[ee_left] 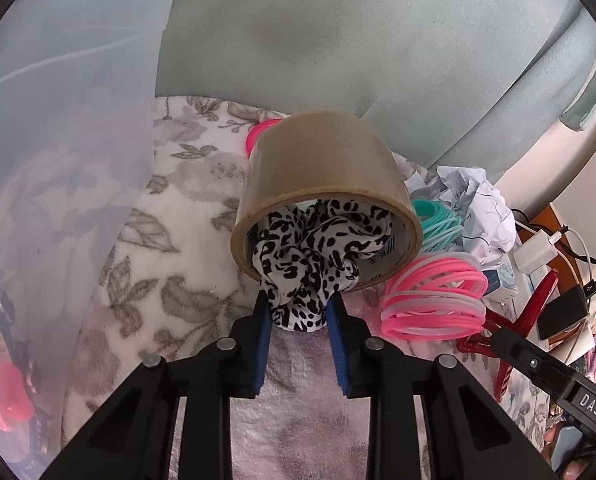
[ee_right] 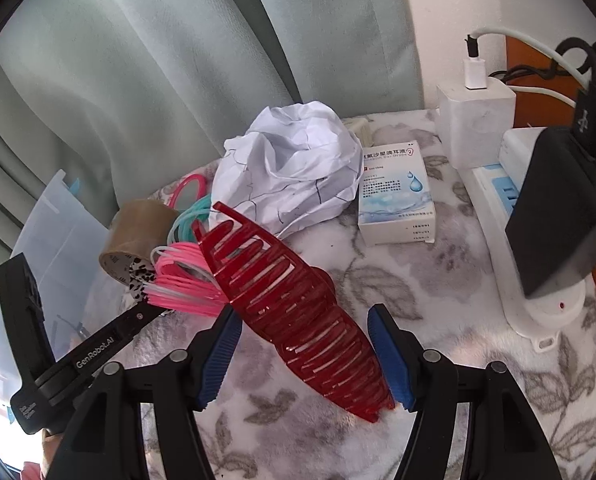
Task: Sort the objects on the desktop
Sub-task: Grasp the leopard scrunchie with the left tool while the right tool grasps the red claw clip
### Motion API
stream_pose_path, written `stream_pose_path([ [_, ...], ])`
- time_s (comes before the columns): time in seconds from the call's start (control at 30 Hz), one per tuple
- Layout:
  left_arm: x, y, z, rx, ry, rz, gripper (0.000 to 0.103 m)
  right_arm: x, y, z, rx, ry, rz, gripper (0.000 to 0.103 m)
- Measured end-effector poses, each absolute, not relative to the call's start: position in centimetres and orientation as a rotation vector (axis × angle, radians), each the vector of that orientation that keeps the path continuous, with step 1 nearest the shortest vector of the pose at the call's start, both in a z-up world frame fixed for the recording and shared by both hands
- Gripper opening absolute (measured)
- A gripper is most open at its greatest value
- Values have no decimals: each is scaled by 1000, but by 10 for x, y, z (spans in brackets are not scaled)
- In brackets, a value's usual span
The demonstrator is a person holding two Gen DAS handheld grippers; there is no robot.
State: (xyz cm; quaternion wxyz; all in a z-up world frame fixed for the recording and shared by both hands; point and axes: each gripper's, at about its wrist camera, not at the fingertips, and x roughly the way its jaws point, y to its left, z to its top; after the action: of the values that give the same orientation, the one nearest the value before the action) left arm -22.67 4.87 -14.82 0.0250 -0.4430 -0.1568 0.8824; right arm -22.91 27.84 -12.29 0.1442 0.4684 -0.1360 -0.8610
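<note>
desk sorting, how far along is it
Hardly started: nothing looks sorted yet. In hand: the left gripper pinches the scrunchie stuffed in the tape roll; the right gripper straddles the red clip, open. Left: bands, paper ball, box.

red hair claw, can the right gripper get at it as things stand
Probably yes: the red hair claw already lies between the open right gripper, blue pads on either side and nothing lying over it. The pink bands sit just beside it.
</note>
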Motion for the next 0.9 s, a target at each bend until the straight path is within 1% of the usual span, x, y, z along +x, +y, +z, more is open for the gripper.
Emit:
stream_pose_path([
  [0.13,-226,51,-147,-1369,-484,2719,24,-227,281,-124,1351,-402,-2493,69],
  [0.2,-225,52,-146,-1368,-484,2714,19,-225,283,-124,1351,-408,-2496,69],
  [0.37,-222,56,-144,-1360,-482,2707,14,-217,288,-120,1341,-433,-2501,68],
  [0.4,-220,57,-143,-1358,-485,2706,14,-216,289,-119,1340,-437,-2502,67],
  [0.47,-218,58,-141,-1353,-492,2703,13,-212,291,-117,1338,-445,-2503,60],
  [0.53,-214,58,-140,-1349,-500,2701,12,-208,293,-115,1338,-448,-2505,59],
  [0.67,-205,58,-137,-1343,-516,2699,12,-197,300,-109,1330,-471,-2512,50],
  [0.7,-203,60,-136,-1344,-517,2699,12,-194,302,-107,1326,-475,-2515,49],
  [0.83,-201,68,-142,-1341,-488,2692,12,-181,308,-100,1321,-489,-2513,39],
  [0.9,-196,72,-142,-1342,-477,2689,12,-175,311,-97,1320,-495,-2511,38],
])
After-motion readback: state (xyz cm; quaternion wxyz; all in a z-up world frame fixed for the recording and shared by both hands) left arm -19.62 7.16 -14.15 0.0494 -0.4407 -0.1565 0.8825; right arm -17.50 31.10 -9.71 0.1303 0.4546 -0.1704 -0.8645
